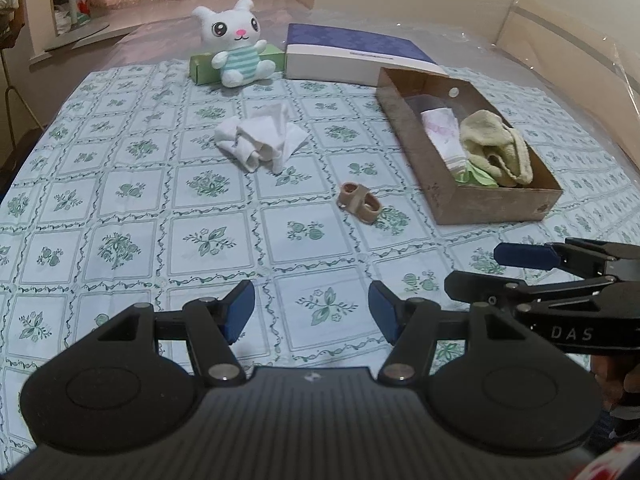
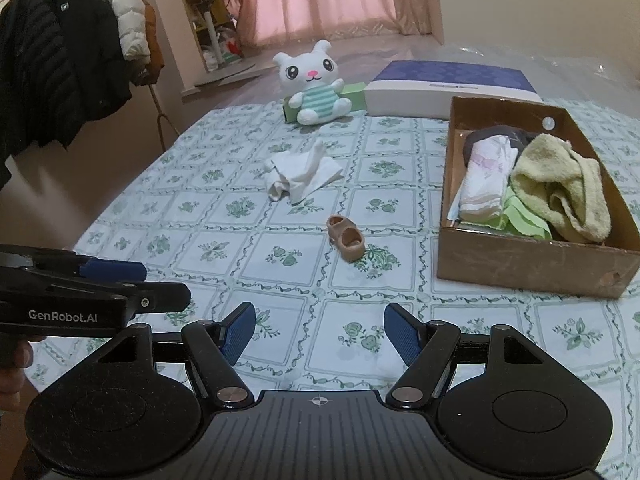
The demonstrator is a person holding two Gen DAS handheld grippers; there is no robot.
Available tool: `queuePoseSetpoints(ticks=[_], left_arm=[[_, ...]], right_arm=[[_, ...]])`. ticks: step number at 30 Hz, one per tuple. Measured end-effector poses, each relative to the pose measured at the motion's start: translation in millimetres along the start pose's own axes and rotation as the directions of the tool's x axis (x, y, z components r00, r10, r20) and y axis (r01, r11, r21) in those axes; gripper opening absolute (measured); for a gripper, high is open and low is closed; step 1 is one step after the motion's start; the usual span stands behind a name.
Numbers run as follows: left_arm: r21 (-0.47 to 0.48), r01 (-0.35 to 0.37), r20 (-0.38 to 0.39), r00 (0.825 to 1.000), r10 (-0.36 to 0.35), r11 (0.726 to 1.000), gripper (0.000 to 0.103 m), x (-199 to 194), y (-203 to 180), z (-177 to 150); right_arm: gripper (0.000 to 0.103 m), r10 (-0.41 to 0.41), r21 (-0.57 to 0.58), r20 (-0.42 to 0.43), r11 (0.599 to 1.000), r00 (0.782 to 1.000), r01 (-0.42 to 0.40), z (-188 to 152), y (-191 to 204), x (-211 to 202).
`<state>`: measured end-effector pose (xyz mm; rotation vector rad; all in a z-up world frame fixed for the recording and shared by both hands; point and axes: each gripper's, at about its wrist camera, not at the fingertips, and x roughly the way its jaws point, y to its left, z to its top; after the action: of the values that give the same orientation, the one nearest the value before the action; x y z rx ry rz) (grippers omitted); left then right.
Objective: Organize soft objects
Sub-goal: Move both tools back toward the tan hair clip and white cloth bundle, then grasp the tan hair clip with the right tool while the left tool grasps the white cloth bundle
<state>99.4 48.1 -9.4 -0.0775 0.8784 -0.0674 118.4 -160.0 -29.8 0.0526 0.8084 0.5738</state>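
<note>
Cloth with green flowers covers the bed (image 1: 120,208), and the soft things sit on it. A white rag (image 1: 260,140) lies crumpled near the middle of the bed. A small tan thing (image 1: 359,201) with two loops lies apart from it, closer to the near edge. A brown box (image 1: 472,204) sits toward the right edge, with a yellow towel (image 1: 494,152) and a folded white cloth (image 1: 442,132) inside it. A white bunny toy (image 1: 236,40) leans on a green box (image 1: 202,65) at the far edge, next to a blue and white box (image 1: 352,54). The left tool (image 1: 311,309) is wide, with nothing between its blue pads. The right tool (image 2: 319,331) is wide too, and also holds nothing. Both hang over the near edge of the bed, side by side. Only the right view shows dark coats (image 2: 60,48) on a rack by the wall and a light green cloth (image 2: 524,216) tucked under the towel.
</note>
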Motion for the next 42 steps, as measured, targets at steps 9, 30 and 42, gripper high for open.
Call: queuePoseSetpoints(ticks=[9,30,42], left_arm=[[-0.022,-0.036,-0.014,0.999,0.036,0.999,0.06,19,12,2],[-0.062,-0.066,-0.067,0.996,0.062,0.996,0.06,85,38,16],[-0.067,-0.066,-0.069,0.996,0.061,0.996,0.06,100,46,25]], right_arm=[[0.06,-0.022,-0.057,0.013,0.998,1.0,0.023,7,2,27],[0.042,-0.111,-0.096,-0.003,0.989,0.994,0.11,22,-14,121],[0.015,-0.121,-0.135,0.008,0.983,0.993,0.121,24,-16,142]])
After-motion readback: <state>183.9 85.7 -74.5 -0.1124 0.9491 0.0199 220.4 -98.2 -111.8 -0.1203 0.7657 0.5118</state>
